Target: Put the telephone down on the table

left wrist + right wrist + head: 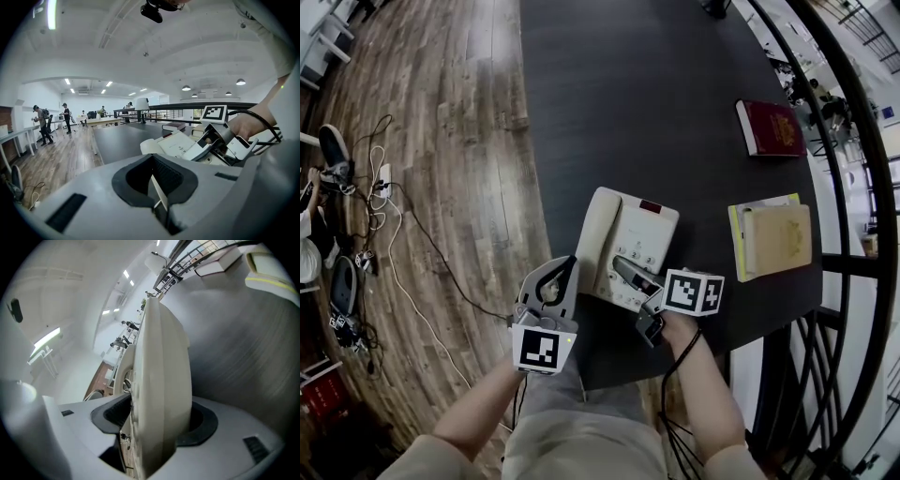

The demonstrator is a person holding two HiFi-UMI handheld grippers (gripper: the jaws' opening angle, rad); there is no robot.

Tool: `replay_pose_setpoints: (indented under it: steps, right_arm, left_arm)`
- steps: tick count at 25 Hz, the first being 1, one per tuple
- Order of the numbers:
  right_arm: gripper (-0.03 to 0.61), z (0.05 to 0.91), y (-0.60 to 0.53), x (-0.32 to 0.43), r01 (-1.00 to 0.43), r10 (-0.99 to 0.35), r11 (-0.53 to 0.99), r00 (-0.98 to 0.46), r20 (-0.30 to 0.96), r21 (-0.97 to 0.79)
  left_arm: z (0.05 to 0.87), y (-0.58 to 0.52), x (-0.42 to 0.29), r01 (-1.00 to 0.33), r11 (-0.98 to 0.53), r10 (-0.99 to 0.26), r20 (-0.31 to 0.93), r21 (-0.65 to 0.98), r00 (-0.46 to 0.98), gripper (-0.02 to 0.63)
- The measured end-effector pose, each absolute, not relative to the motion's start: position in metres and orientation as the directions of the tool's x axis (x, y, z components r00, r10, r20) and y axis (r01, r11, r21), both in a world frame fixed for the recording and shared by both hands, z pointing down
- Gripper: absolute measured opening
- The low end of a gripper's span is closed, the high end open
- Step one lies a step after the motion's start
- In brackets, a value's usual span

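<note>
A cream desk telephone lies on the dark table near its front edge, with the handset in its cradle on the left side. My right gripper reaches onto the phone's near right corner, one jaw over the keys and one under the edge. In the right gripper view the telephone stands between the jaws of that gripper, which are spread and loose around it. My left gripper hovers just left of the phone with its tips together and nothing in them. The left gripper view shows the telephone just ahead to the right.
A red book lies at the table's far right. A tan book on a yellow-edged folder sits right of the phone. A black railing curves along the right. The wooden floor on the left has cables and shoes.
</note>
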State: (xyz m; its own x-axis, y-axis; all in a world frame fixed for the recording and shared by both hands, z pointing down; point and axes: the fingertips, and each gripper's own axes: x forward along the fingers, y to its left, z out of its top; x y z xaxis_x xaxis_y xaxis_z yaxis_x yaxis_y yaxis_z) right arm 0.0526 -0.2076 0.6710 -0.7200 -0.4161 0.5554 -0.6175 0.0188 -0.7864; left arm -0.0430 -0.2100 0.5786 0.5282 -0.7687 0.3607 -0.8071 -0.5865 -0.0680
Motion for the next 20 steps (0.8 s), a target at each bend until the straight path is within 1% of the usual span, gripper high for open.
replay_pose_setpoints:
  steps: [5,8,20]
  right_arm:
    - [0.304,0.673,-0.208,0.058,-0.697,-0.436,0.041,-0.657,0.615,-0.716]
    - [0.322,0.675,-0.209,0.06,-0.729,-0.455,0.052,-0.626,0.634,-0.683]
    - [0.372,0.676,-0.206,0.071,-0.813,-0.537,0.045,-0.509,0.673,-0.58]
  left_arm:
    - [0.584,-0.206,-0.043,-0.802,-0.594,-0.76,0.372,-0.065,0.533,0.005]
    - [0.591,-0.2,-0.042,-0.811,-0.584,-0.748,0.4,-0.021,0.529,0.005]
    - [0.6,-0.197,-0.042,-0.793,-0.609,-0.728,0.415,-0.024,0.546,0.005]
